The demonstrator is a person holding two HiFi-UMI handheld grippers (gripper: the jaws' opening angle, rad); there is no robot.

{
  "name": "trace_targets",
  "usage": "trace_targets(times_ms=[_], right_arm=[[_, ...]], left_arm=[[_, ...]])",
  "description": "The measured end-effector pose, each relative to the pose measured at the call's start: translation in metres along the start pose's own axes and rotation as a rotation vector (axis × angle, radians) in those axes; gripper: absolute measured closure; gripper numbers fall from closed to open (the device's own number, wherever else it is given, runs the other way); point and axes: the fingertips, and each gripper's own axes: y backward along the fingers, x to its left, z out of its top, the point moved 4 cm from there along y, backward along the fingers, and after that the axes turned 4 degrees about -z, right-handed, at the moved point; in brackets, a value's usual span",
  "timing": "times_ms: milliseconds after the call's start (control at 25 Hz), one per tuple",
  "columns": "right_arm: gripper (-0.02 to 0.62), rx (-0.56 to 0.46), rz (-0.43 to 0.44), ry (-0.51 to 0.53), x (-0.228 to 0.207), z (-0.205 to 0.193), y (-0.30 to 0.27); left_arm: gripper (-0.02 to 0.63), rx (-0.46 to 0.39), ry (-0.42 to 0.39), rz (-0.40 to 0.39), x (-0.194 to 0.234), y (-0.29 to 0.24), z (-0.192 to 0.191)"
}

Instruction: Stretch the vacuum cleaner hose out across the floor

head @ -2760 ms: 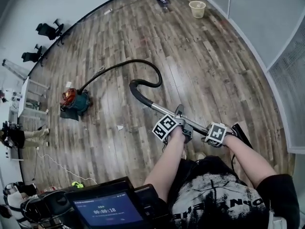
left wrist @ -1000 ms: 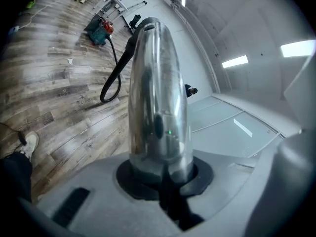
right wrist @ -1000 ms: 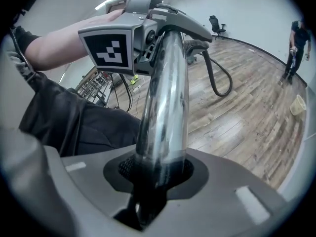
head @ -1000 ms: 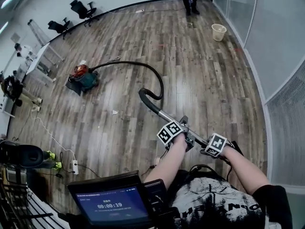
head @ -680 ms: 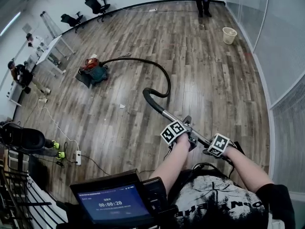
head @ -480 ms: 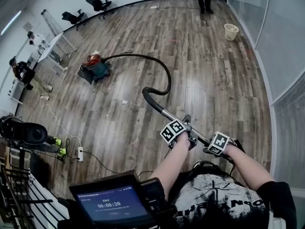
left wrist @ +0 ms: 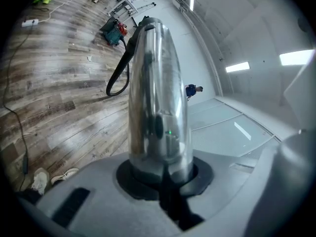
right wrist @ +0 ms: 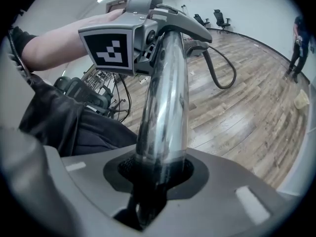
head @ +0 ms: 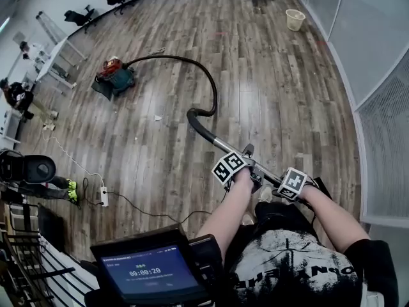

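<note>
Two things sit at the left of the wood-plank floor (head: 268,94) in the head view: a white power strip (head: 102,200) near the bottom and, farther up, a red-and-teal canister vacuum (head: 114,78). From the canister the black hose (head: 214,94) runs rightward along the floor in a broad arc, bends downward and hooks back into a tight loop. There it joins the chrome wand (head: 220,146), which slants down to the right, lifted off the boards. The left gripper (head: 248,166) is clamped round the wand, its jaws closed snugly on the shiny tube in the left gripper view. Just to its right, the right gripper (head: 284,185) grips the same wand lower down, jaws likewise pressed against the metal. A pale wastebasket (head: 294,19) stands far off at the upper right, near the glass wall.
</note>
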Motion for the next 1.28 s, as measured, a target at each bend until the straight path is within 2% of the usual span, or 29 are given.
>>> trace_targets(times_ms=[240,480,640,840,1040,1280], right_arm=[[0.480,0.015,0.005,-0.032,0.028,-0.038,0.007],[0.480,0.000,0.025,-0.020,0.030,-0.088,0.023],[0.479,0.008,0.049,0.021,0.027,-0.134,0.036],[0.480,0.041,0.067,0.086,0.014,-0.210,0.054],[0.480,0.055,0.109,0.102,0.014,-0.264,0.064],[0.480,0.045,0.124,0.081,0.022,-0.288,0.060]], left_arm=[[0.558,0.035,0.017,0.004,-0.002,0.016,-0.043],[0.558,0.019,0.004,0.022,-0.017,0.012,-0.093],[0.559,-0.028,0.017,0.044,-0.025,0.010,-0.137],[0.560,-0.090,0.049,0.057,-0.034,-0.001,-0.209],[0.558,-0.103,0.068,0.092,-0.037,-0.006,-0.263],[0.558,-0.082,0.063,0.111,-0.032,-0.005,-0.288]])
